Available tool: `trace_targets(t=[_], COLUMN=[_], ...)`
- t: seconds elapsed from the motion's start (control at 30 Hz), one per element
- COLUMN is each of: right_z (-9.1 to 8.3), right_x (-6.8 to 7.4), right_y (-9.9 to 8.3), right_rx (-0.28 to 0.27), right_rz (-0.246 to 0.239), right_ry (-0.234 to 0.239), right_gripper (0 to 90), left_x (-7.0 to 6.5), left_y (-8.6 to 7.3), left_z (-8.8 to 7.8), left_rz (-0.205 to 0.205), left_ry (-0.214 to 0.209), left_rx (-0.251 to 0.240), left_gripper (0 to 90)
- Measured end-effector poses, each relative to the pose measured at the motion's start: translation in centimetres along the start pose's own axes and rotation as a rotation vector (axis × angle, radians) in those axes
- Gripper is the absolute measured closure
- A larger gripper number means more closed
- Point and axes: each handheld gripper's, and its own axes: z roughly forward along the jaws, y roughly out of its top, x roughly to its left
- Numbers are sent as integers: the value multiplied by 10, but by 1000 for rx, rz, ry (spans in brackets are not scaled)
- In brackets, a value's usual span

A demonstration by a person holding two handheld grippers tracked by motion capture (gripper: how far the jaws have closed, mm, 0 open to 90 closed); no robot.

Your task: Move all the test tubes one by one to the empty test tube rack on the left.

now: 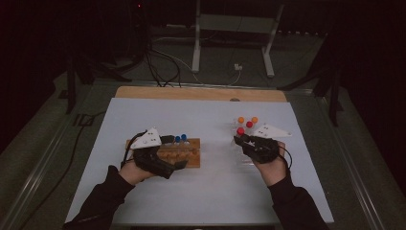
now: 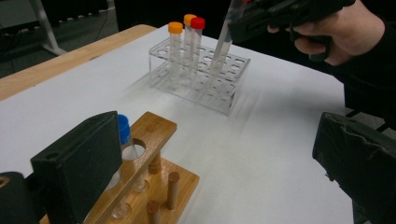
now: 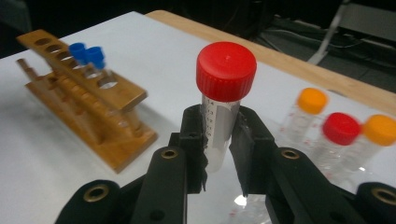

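My right gripper (image 3: 219,144) is shut on a clear tube with a red cap (image 3: 226,70), held upright just under the cap. In the high view the right gripper (image 1: 244,140) holds that red-capped tube (image 1: 240,131) over the near left part of a clear plastic rack (image 2: 201,84). The tube's lower end (image 2: 220,49) still reaches down into the rack. Two orange-capped tubes (image 1: 241,120) and one red-capped tube (image 1: 249,124) stand in the rack. My left gripper (image 1: 179,152) is open beside a wooden rack (image 1: 191,151) with two blue-capped tubes (image 1: 180,138), nothing between its jaws.
The racks stand on a white sheet (image 1: 210,191) over a wooden table (image 1: 201,92). A blue-capped tube (image 2: 123,128) sits close to the left gripper's near jaw. Cables and a metal stand (image 1: 196,43) lie on the dark floor beyond the table.
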Motion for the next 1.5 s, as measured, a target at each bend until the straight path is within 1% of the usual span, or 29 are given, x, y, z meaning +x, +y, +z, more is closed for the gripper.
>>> trace_targets(t=[0.13,0.27,0.4,0.43,0.5,0.57,0.7,0.83,0.9,1.03,1.1,1.17,1.2,1.23,1.33,1.47,1.5], right_z=[3,5,6,6,6,5,5,7,6,7,8,9,9,10,10,10,10], right_x=[8,16,25,27,30,33,40,51,57,68,73,76,77,79,82,86,87], right_y=[-2,-4,-6,-6,-7,-8,-11,-12,-12,-12,-12,-12,-12,-12,-12,-12,-11], right_rx=[17,28,42,47,54,59,73,84,84,88,93,95,96,97,97,99,99], right_rz=[-10,-21,-41,-48,-58,-64,-77,-97,-105,-126,-139,-141,-142,-145,-148,-157,-160], right_ry=[29,55,84,92,103,112,138,173,193,231,246,260,265,270,283,295,298], right_gripper=[749,749,749,749,749,749,749,748,749,749,749,749,749,749,749,749,749], left_x=[-1,-3,-6,-7,-8,-10,-15,-21,-23,-27,-29,-30,-31,-31,-32,-34,-34], left_y=[3,6,9,10,12,14,18,21,21,23,22,22,21,21,19,17,17], left_z=[3,6,10,11,13,15,19,23,25,27,29,31,32,33,35,38,39], left_rz=[-4,1,4,7,-4,4,15,23,18,27,36,40,42,44,50,70,73], left_ry=[-15,-29,-53,-52,-67,-72,-95,-114,-127,-139,-146,-146,-152,-147,-149,-165,-166], left_rx=[-8,-6,-5,-8,-15,-14,-11,-9,-12,-14,-10,-10,-6,-5,-1,7,9], left_gripper=[23,23,24,24,24,24,33,39,44,72,108,162,172,199,299,416,434])
